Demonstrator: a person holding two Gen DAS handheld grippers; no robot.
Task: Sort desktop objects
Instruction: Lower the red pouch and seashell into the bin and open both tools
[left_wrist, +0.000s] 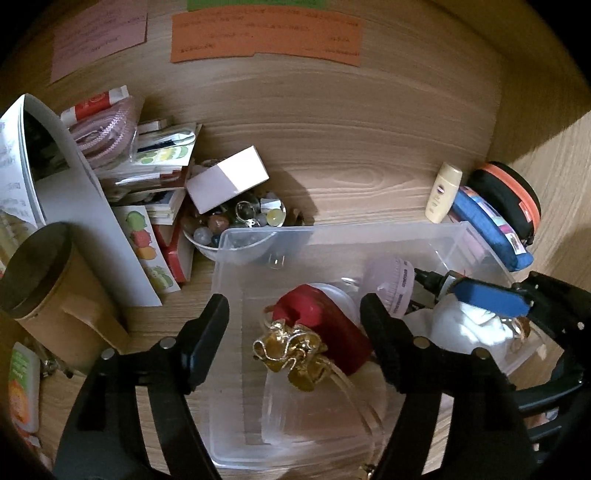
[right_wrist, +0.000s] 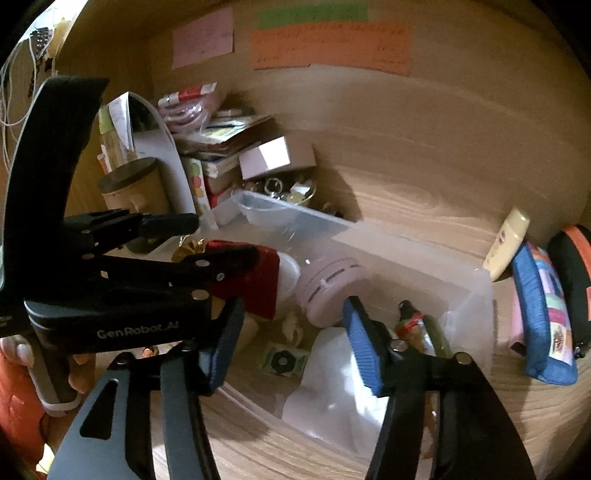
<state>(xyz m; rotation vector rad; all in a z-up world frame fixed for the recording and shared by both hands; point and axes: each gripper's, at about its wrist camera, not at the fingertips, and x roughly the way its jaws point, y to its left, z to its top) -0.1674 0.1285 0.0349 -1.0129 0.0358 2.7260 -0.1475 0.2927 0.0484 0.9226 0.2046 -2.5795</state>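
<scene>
A: What is being handled, and where does it lie?

B: The clear plastic bin (left_wrist: 369, 236) on the wooden desk (left_wrist: 351, 147) is being filled. A red pouch with a gold ornament (left_wrist: 291, 347) lies in it, between the spread jaws of the left gripper (left_wrist: 295, 314). Nothing is held there; the jaws stand wide open above the bin.

A: And the other side?

B: The right gripper (right_wrist: 291, 332) is also seen wide open and empty, over a white cloth bundle (right_wrist: 332, 384) and beside a pale pink jar (right_wrist: 328, 291) inside the bin.

A: What is still to be sorted?

B: A cream bottle (left_wrist: 443, 192) and a blue pouch (left_wrist: 491, 229) are left outside, by the bin's far right corner. A bowl of marbles (left_wrist: 240, 225) sits at the far left corner, perhaps touching the wall, though that is hard to judge through the clear plastic.

A: How should the step be done well?

B: The left jaws should be lifted straight up so the ornament is not snagged, then the bottle should be approached from above and gripped across its narrow body
</scene>
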